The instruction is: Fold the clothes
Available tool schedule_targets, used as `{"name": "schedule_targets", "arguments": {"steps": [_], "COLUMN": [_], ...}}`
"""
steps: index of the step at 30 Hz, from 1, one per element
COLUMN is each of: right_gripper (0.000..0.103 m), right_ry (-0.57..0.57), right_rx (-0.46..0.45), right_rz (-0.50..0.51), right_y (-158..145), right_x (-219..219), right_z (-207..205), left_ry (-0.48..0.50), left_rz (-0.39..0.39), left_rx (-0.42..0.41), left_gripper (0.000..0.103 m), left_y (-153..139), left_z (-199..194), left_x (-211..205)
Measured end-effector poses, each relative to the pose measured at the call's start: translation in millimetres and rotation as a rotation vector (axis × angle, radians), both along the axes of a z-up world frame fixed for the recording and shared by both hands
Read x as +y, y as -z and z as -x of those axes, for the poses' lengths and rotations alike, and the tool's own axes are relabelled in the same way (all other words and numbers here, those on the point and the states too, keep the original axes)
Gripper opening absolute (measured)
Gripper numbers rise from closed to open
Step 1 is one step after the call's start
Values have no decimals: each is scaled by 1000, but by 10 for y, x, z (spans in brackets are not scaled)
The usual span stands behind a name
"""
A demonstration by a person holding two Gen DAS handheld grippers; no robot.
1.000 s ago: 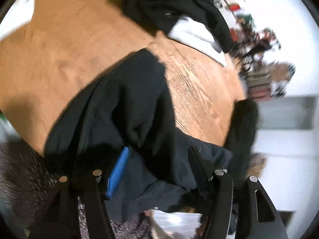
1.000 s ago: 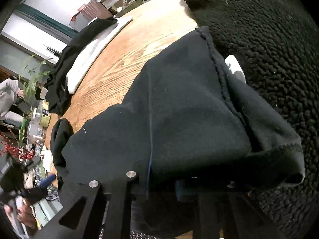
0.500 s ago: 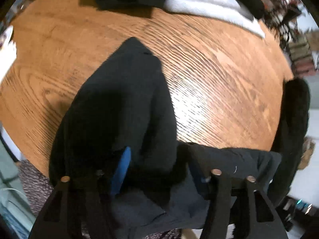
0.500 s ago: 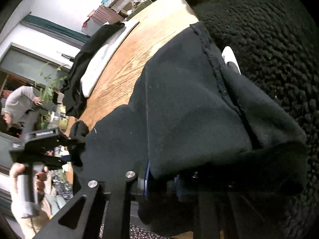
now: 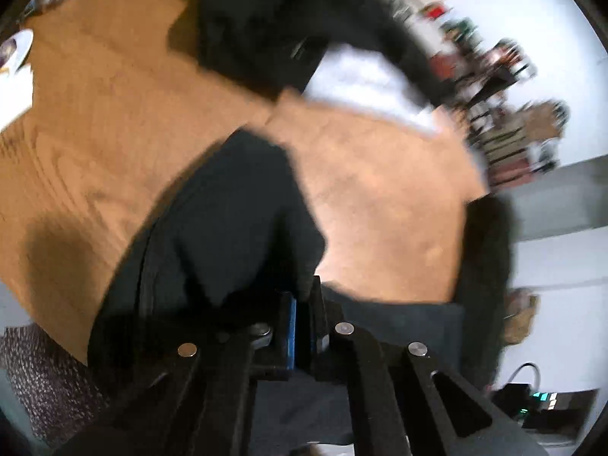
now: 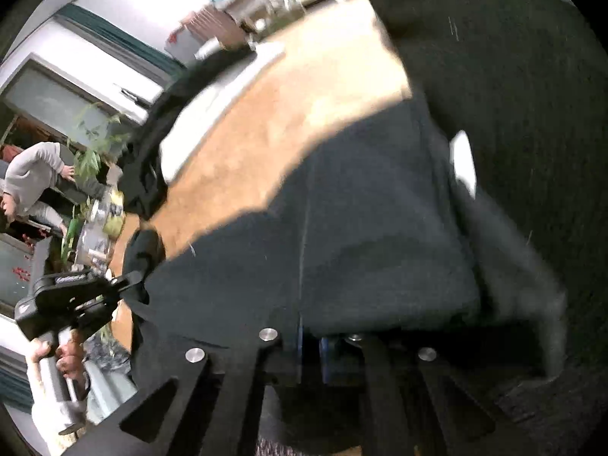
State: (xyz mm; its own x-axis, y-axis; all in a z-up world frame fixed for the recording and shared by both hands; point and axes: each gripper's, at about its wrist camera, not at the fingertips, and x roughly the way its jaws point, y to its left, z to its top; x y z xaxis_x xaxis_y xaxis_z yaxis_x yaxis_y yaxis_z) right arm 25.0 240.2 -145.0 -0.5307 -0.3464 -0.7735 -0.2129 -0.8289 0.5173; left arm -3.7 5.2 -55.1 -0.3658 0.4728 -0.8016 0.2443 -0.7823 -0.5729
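Gripping the dark garment (image 5: 231,228) with both tools at once. My left gripper (image 5: 302,326) has just been closing, and its jaws now stand pinched together on a fold of the garment's near edge, blue pads almost meeting with cloth between them. My right gripper (image 6: 309,349) has just closed a bit further too, jaws clamped on the near hem of the same garment (image 6: 342,235), fabric draped over the jaw tips. The garment lies on the wooden table (image 5: 95,114), spread from the near edge toward the middle, one corner pointing far. In the right wrist view the left gripper (image 6: 129,283) shows at the left, biting a bunched corner, with my hand (image 6: 60,357) on its handle. A fuzzy black fleece (image 6: 513,76) sits just right of the garment, touching it. On the far side of the table lies a black and white pile of clothes (image 5: 296,49). Both views are blurred.
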Motion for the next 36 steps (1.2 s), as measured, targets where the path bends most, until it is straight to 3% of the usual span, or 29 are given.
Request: {"name": "schedule_targets", "arguments": {"steps": [2,6,10,12,15,20,24,29,34,36], "right_gripper": [7,7,7,6,7,7,7,7,7,7], "right_ry": [31,77,71,66,59,46,30,24,20,21], "right_rx": [89,331,591,700,768,798,759,684,524,490], "right_rz": [4,-14,-98,-136,-159,-154,-148,-128,-139,-143], "right_y": [-322,-1244,-2207,-2622,-2910,-2919,-2811,-2608,-2251,-2212], "right_x": [93,175,12,-83,-249,-419,-409,-265,-178,-170], "right_z": [61,70,-102,-178,-215,-270,-229,-6,584,777], "left_ry": [-12,9,19,18,11,7,14,-2,-24,-35], "left_rz": [-89,-137,-232,-237,-227,-225,-187,-150,-100,-72], "left_rx": [95,313,562,621,658,724,709,615,464,430], "left_gripper": [5,5,3,3,3,3,3,3,3,3], "left_y": [-353,-1150,-1889,-2229,-2425,-2466,-2519,-2288,-1948,-1938], "left_z": [-1,-118,-327,-427,-477,-661,-688,-215,294,506], "left_x": [-130,-270,-413,-475,-367,-227,-265,-162,-60,-15]}}
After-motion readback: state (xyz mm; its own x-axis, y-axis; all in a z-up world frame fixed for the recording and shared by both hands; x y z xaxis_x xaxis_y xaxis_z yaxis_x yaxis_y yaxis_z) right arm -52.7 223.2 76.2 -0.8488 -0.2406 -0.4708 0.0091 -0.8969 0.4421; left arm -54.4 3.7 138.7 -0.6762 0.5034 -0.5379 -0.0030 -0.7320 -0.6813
